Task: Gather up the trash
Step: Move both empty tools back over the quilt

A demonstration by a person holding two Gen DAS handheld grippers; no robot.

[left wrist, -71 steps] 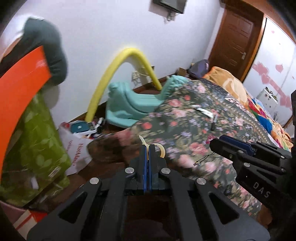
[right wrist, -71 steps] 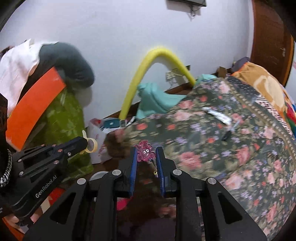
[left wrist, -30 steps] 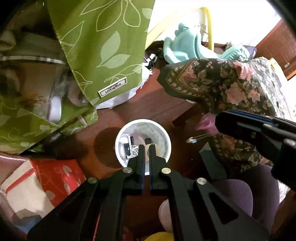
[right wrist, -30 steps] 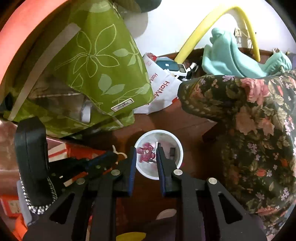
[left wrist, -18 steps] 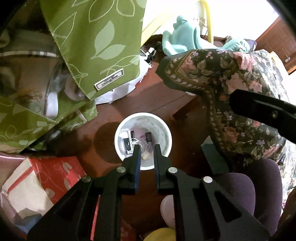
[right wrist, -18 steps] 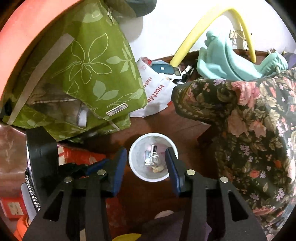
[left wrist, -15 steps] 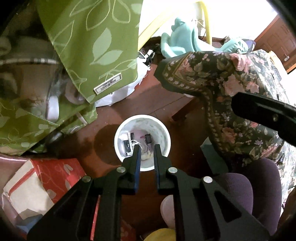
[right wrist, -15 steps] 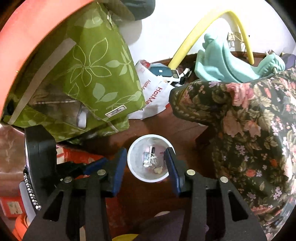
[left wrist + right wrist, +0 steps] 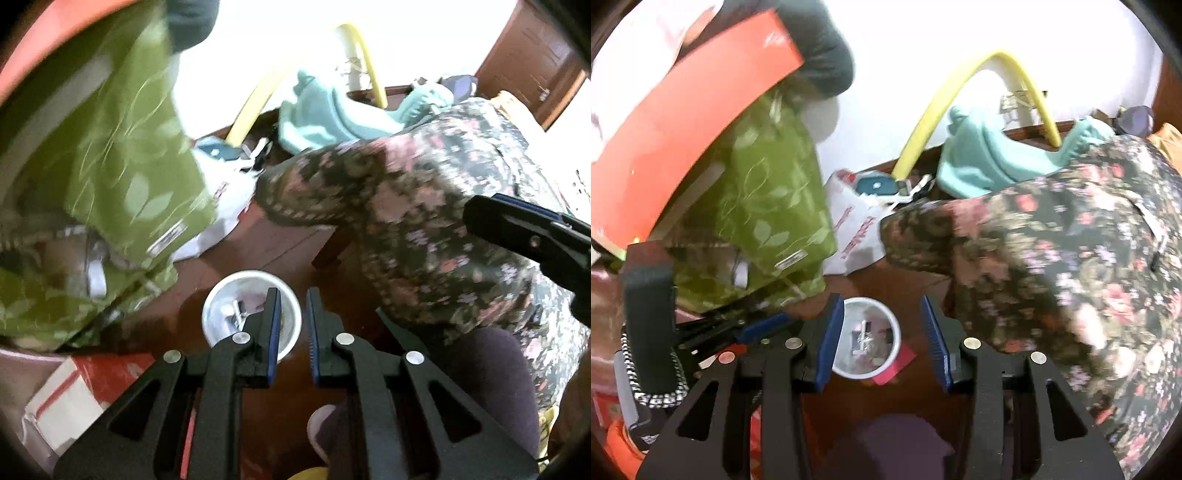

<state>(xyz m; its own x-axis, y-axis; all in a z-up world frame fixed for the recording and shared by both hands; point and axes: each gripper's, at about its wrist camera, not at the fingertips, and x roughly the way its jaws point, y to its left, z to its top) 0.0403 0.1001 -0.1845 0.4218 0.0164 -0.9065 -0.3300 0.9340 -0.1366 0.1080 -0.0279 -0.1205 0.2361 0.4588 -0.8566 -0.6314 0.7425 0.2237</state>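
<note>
Left gripper (image 9: 291, 310): lower centre of the left wrist view; jaws parted by a narrow gap, nothing between the blue pads. They had just been opening; the gap reads the same across the last half second.
Right gripper (image 9: 882, 328): lower centre of the right wrist view; jaws set moderately wide, nothing held. Also just been opening, empty. Its tip shows at the right edge of the left wrist view.
Trash cup (image 9: 866, 338): white, round, standing upright on the dark wood floor (image 9: 280, 243). In the right wrist view it sits framed between the two jaws, below them. In the left wrist view it lies left of centre, partly behind the left jaw.
Cup contents (image 9: 864, 341): small scraps inside, dark and pale bits with some pink; individual pieces too small to tell apart.
Floral bedspread (image 9: 1071, 258): fills the right half of both views, hanging down beside the cup.
Green leaf-print bag (image 9: 768, 206): upper left, near the cup.
White plastic bag (image 9: 849, 229): centre, between the green bag and the bedspread.
Red slip (image 9: 901, 363): on the floor, touching the cup's lower right edge.
Image quality: both frames motion-blurred.
</note>
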